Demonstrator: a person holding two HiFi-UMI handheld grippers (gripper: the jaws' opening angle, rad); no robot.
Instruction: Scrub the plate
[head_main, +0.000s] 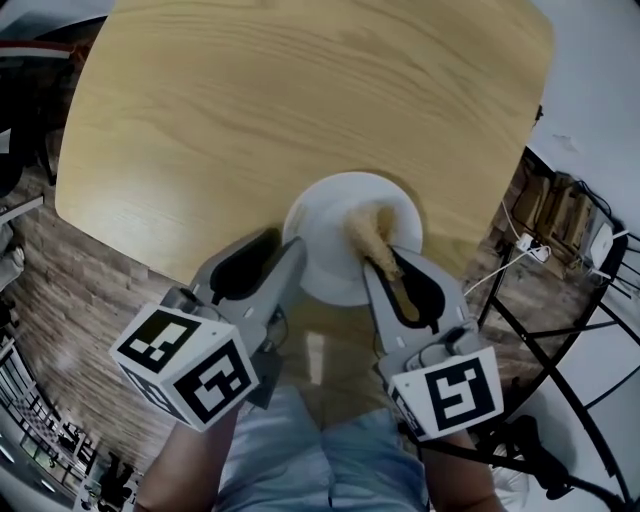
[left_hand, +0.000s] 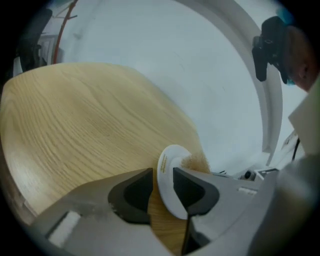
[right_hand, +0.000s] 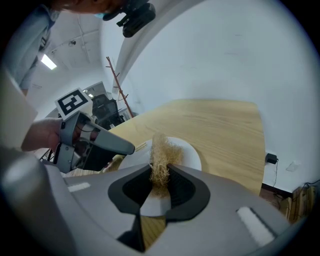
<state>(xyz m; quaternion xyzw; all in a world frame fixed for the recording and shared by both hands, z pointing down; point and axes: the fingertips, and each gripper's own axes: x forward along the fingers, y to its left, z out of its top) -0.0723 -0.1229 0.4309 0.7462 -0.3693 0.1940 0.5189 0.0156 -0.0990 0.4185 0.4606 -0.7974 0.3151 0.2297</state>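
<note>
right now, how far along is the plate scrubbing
Done: right tool is shut on the scrubber, which sits over the plate. In hand: left tool straddles the plate's rim, jaws open, not clamping. Left: the scrubbing itself, no sign of it yet.

Plate (head_main: 330, 255): on the table (head_main: 250, 120), at its near edge. Scrubber (head_main: 368, 228): on the plate, right of centre, between the right gripper's (head_main: 388, 268) jaws. Left gripper (head_main: 283, 250): at the plate's left rim, jaws astride it.

White plate (head_main: 328, 245) w/ tan scrubber (head_main: 368, 232)
</note>
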